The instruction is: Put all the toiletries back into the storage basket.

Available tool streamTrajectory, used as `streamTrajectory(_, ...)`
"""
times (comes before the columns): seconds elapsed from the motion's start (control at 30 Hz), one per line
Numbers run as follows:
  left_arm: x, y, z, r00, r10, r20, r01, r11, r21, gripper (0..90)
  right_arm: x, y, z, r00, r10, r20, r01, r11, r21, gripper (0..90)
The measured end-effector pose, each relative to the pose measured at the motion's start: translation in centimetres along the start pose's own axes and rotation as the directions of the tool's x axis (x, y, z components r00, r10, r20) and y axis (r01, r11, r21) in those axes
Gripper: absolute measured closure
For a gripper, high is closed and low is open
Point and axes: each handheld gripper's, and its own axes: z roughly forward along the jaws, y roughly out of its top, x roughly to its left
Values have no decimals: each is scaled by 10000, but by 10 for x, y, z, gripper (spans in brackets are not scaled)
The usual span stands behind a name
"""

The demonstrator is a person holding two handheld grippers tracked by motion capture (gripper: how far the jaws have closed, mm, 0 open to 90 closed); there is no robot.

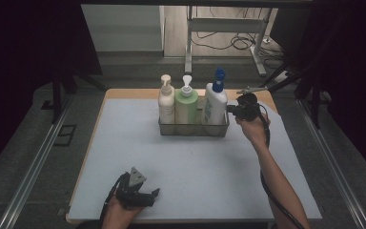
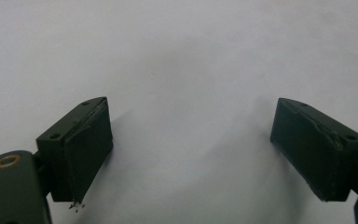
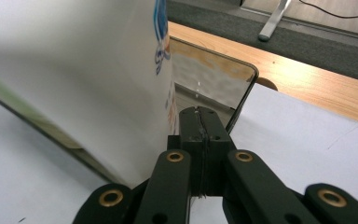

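Observation:
A clear tray [image 1: 194,129] stands at the table's far middle with three pump bottles in it: a cream one [image 1: 166,102], a green one [image 1: 186,107] and a white one with a blue pump [image 1: 215,102]. My right gripper [image 1: 231,110] is level at the tray's right end and points left. In the right gripper view its jaws [image 3: 200,114] are pressed together with nothing between them, just in front of the tray's clear end wall [image 3: 214,79] and beside the white bottle [image 3: 88,84]. My left gripper [image 1: 147,194] rests open near the front edge, with bare mat between its jaws [image 2: 191,149].
A pale blue mat [image 1: 195,167] covers the wooden tabletop [image 1: 124,93]. Metal rails [image 1: 33,167] run along both sides of the table. Beyond the far edge stand a desk frame [image 1: 188,43] and loose cables [image 1: 238,43] on the floor.

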Motion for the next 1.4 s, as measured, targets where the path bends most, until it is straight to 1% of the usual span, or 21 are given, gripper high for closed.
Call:
streamTrajectory(0.3, 0, 0, 0, 10000, 2, 2, -2, 10000, 1, 124, -1, -1, 23, 9997, 238, -56, -237, 9994, 247, 897)
streamTrajectory(0.4, 0, 0, 0, 10000, 3, 1, -3, 10000, 3, 125, -2, -3, 29, 9993, 332, -143, -328, 9991, 256, 898)
streamTrajectory(0.5, 0, 0, 0, 10000, 3, 3, -3, 10000, 4, 124, -2, -4, 33, 9992, 386, -137, -382, 9988, 320, 897)
streamTrajectory(0.53, 0, 0, 0, 10000, -1, 3, 1, 10000, 2, 124, -2, -4, 34, 9988, 465, -176, -458, 9983, 355, 898)
streamTrajectory(0.9, 0, 0, 0, 10000, -17, 13, 17, 10000, -3, 124, -3, -11, 47, 9989, 442, -126, -434, 9972, 602, 898)
streamTrajectory(1.23, 0, 0, 0, 10000, -22, 14, 22, 10000, -5, 124, 2, -15, 53, 9991, 393, -181, -377, 9958, 837, 898)
streamTrajectory(1.4, 0, 0, 0, 10000, -23, 14, 23, 10000, -5, 124, 5, -16, 56, 9990, 384, -238, -362, 9956, 870, 898)
